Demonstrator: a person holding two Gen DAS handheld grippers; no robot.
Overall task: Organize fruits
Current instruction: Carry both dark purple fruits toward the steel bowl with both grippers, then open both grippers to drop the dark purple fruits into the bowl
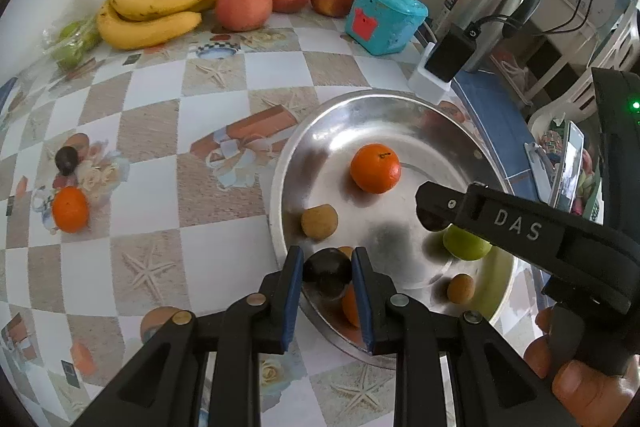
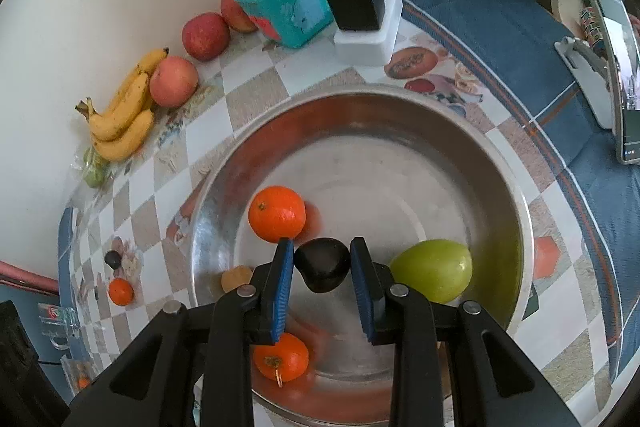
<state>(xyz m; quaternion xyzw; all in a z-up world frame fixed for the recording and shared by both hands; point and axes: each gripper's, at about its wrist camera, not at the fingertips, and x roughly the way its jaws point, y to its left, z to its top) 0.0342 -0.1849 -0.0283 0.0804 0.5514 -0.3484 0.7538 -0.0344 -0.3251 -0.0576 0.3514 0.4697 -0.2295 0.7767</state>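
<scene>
Fruit sits both inside and outside the steel bowl (image 2: 516, 187), which fills the lower middle of our right wrist view. Our right gripper (image 2: 322, 269) has its jaws clamped on a dark plum (image 2: 322, 269) above the bowl's floor, between an orange (image 2: 277, 213) and a green fruit (image 2: 432, 275). Our left gripper (image 1: 327, 267) grips another dark fruit (image 1: 327, 269) over the bowl's near rim. Bare table (image 1: 192, 155) lies open at centre left; bananas (image 1: 160, 7) and apples (image 1: 244, 7) line the wall.
</scene>
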